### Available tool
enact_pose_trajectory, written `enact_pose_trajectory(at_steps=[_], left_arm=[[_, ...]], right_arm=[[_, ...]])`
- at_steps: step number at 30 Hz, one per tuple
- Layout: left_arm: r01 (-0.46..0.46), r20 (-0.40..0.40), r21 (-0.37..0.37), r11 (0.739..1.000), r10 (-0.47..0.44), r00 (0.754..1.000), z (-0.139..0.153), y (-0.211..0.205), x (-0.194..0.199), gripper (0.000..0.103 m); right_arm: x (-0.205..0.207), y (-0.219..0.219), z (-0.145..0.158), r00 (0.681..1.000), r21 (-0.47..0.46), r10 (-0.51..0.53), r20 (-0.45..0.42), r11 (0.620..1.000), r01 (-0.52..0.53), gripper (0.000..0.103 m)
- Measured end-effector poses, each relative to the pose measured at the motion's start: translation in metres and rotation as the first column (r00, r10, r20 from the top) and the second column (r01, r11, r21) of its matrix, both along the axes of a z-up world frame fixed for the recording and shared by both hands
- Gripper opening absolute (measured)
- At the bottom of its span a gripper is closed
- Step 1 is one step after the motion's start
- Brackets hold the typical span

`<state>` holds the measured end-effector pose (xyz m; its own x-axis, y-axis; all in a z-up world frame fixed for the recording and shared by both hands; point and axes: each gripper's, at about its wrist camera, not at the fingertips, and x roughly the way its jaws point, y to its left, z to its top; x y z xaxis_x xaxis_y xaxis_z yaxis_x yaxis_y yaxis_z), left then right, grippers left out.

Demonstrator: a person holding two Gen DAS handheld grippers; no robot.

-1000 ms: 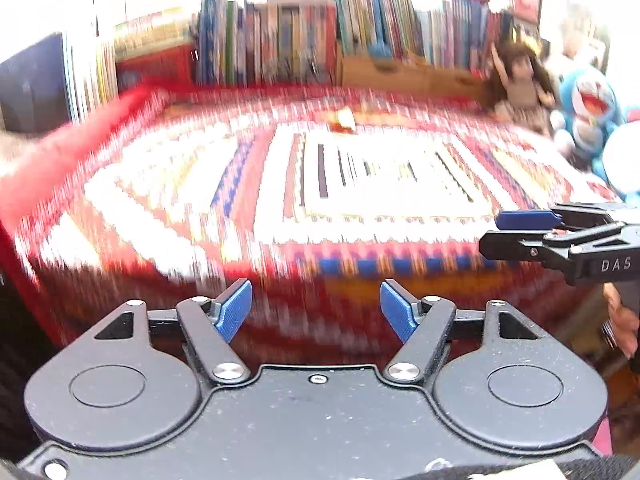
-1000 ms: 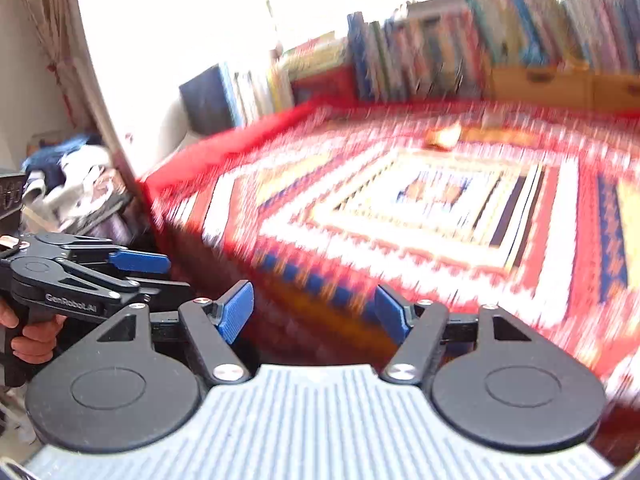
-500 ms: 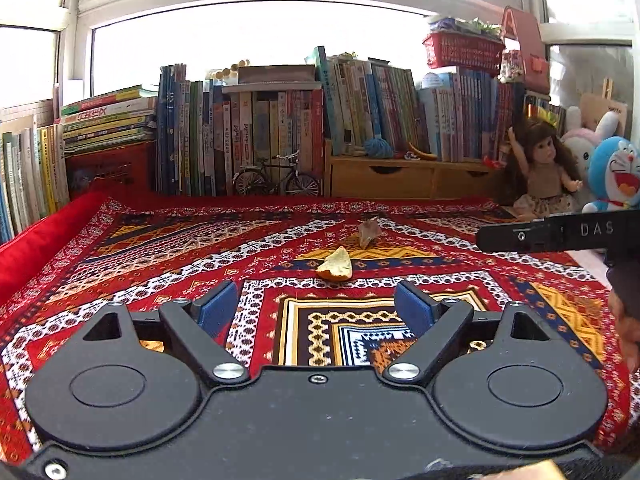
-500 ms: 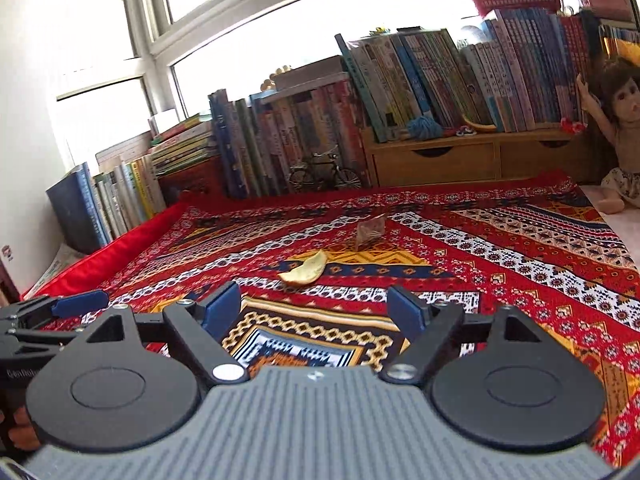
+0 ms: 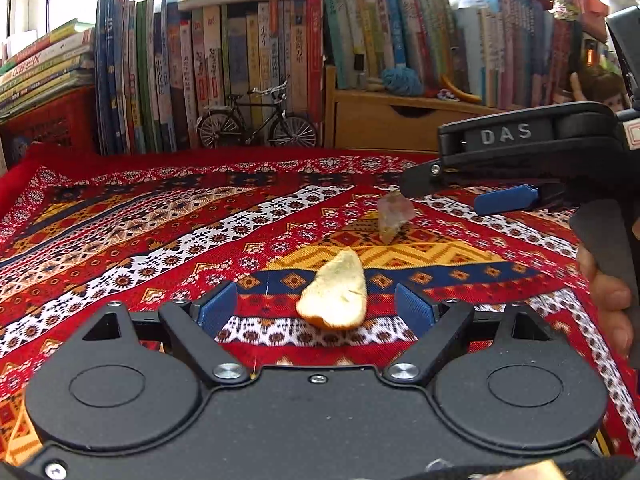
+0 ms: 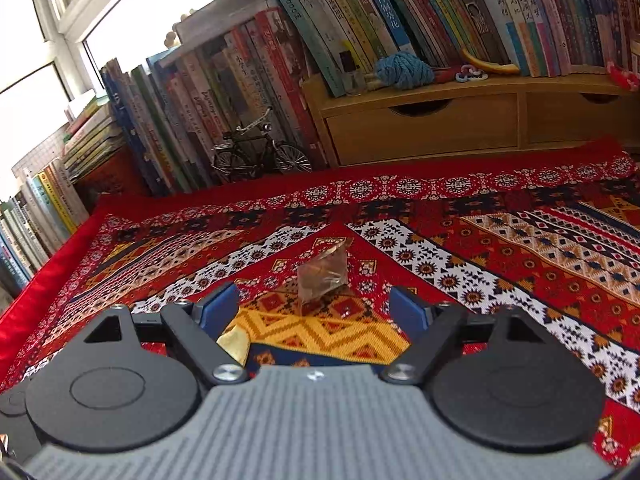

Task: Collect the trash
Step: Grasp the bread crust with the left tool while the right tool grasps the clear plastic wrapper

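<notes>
A pale yellow peel (image 5: 335, 292) lies on the patterned red cloth (image 5: 132, 224), between the blue pads of my left gripper (image 5: 318, 307), which stands open and does not touch it. A crumpled clear wrapper (image 6: 322, 278) stands just beyond, between the spread blue pads of my right gripper (image 6: 316, 309), open too. In the left wrist view the wrapper (image 5: 394, 216) sits under the right gripper's finger (image 5: 504, 199). The peel's tip (image 6: 234, 346) shows at the right gripper's left arm.
Rows of upright books (image 5: 224, 68) line the back edge, with a small model bicycle (image 5: 258, 120) in front. A wooden drawer box (image 6: 432, 128) holds a blue yarn ball (image 6: 404, 70). A person's hand (image 5: 610, 292) grips the right tool. A doll's head (image 5: 608, 88) shows at far right.
Both grippers have swept forward over the cloth and come down close to the peel and the wrapper, which now sit between their pads. Both sets of jaws have spread wider.
</notes>
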<state>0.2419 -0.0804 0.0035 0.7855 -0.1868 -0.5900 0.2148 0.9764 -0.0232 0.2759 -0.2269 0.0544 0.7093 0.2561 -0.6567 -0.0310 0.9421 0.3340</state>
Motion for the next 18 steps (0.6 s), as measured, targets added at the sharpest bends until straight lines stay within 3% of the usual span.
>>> enact_pose_trajectory(at_steps=[4, 6, 7, 8, 9, 10, 13, 18], left_arm=[[-0.005, -0.060, -0.057, 0.998, 0.001, 0.998, -0.014, 0.002, 0.018, 0.081], [-0.006, -0.059, -0.044, 0.999, 0.003, 0.998, -0.018, 0.000, 0.022, 0.079], [0.000, -0.060, -0.024, 1.000, -0.002, 0.998, -0.018, -0.004, 0.022, 0.074], [0.007, -0.055, -0.010, 1.000, -0.008, 0.998, -0.018, -0.006, 0.022, 0.061], [0.008, -0.050, 0.006, 1.000, -0.008, 0.999, -0.019, -0.007, 0.022, 0.053], [0.011, -0.049, 0.016, 1.000, -0.010, 0.999, -0.019, -0.008, 0.022, 0.042], [0.008, -0.050, 0.007, 1.000, -0.008, 0.999, -0.018, -0.007, 0.021, 0.038], [-0.003, -0.057, 0.011, 1.000, 0.004, 0.998, -0.012, -0.001, 0.010, 0.038]], right_arm=[[0.026, 0.012, -0.013, 1.000, -0.037, -0.023, -0.022, 0.999, 0.022, 0.089], [0.036, 0.017, -0.019, 0.999, -0.064, -0.028, -0.026, 0.998, 0.026, 0.088], [0.040, 0.019, -0.023, 0.999, -0.071, -0.029, -0.034, 0.997, 0.027, 0.083], [0.044, 0.022, -0.027, 0.998, -0.076, -0.030, -0.046, 0.997, 0.026, 0.075], [0.048, 0.024, -0.031, 0.998, -0.081, -0.026, -0.062, 0.996, 0.021, 0.070], [0.051, 0.027, -0.035, 0.997, -0.087, -0.023, -0.076, 0.996, 0.017, 0.051], [0.048, 0.034, -0.037, 0.998, -0.126, -0.034, -0.056, 0.992, 0.026, 0.035], [0.030, 0.033, -0.031, 1.000, -0.112, 0.001, -0.025, 0.994, -0.004, 0.033]])
